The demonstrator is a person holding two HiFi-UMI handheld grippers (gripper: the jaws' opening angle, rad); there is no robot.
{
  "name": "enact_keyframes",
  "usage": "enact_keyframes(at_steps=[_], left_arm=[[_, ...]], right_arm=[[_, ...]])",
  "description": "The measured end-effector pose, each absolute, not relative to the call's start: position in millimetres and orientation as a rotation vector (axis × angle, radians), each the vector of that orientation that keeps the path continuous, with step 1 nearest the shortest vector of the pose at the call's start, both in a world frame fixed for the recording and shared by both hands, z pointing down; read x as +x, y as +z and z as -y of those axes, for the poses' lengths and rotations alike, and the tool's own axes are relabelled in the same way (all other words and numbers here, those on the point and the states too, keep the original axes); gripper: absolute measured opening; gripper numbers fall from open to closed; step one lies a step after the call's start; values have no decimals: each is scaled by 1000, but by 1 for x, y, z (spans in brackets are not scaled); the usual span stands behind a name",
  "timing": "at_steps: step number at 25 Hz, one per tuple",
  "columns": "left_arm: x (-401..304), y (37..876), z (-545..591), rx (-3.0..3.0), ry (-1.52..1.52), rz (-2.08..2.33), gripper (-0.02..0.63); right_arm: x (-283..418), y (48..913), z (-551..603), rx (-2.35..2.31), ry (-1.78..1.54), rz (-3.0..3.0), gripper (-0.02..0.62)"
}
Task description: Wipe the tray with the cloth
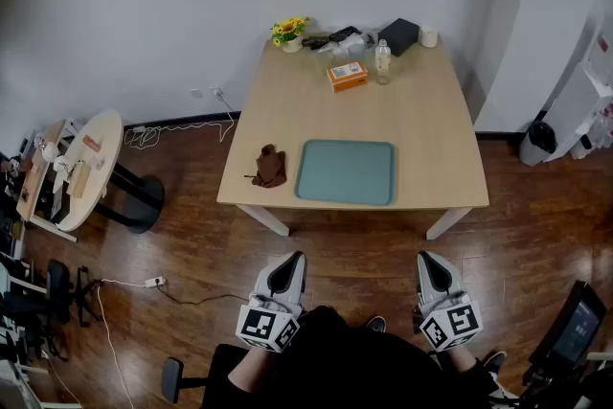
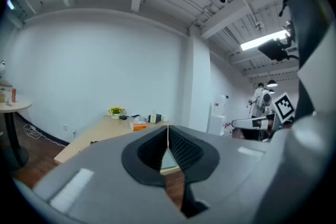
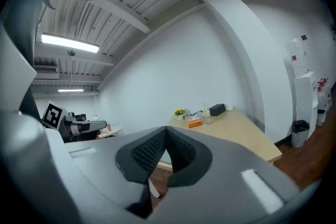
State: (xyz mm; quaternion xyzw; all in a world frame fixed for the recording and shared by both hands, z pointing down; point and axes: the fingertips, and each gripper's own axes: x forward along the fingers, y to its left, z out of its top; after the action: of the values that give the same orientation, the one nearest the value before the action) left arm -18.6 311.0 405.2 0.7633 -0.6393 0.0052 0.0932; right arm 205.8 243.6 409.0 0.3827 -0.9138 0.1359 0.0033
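nearest, low in the head view, the left tool (image 1: pixel 292 263) and the right tool (image 1: pixel 428 261) are held side by side over the wooden floor (image 1: pixel 356 249), short of the near edge of the tabletop (image 1: pixel 421 124). both tools are closed, jaws pressed together with nothing between them. ahead lies the teal tray (image 1: pixel 345 171), flat near the tabletop's front edge, roughly midway between the lines of the two tools and well apart from both. the brown cloth (image 1: pixel 270 166) sits crumpled just beside the tray's left edge, a thin strip of tabletop showing between them, on the left tool's side. at the far end stand yellow flowers (image 1: pixel 288 32), an orange box (image 1: pixel 347 75), a clear bottle (image 1: pixel 383 61) and a black box (image 1: pixel 399 35).
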Motion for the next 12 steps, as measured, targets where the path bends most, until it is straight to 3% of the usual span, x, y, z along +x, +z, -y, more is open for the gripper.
enact_keyframes(at_steps=[5, 12], left_arm=[[-43, 424, -282, 2219, 45, 1869, 21], [-111, 467, -186, 2248, 37, 1770, 21]], right_arm=[[188, 422, -204, 1207, 446, 2836, 6], [112, 459, -103, 1240, 446, 2748, 12]])
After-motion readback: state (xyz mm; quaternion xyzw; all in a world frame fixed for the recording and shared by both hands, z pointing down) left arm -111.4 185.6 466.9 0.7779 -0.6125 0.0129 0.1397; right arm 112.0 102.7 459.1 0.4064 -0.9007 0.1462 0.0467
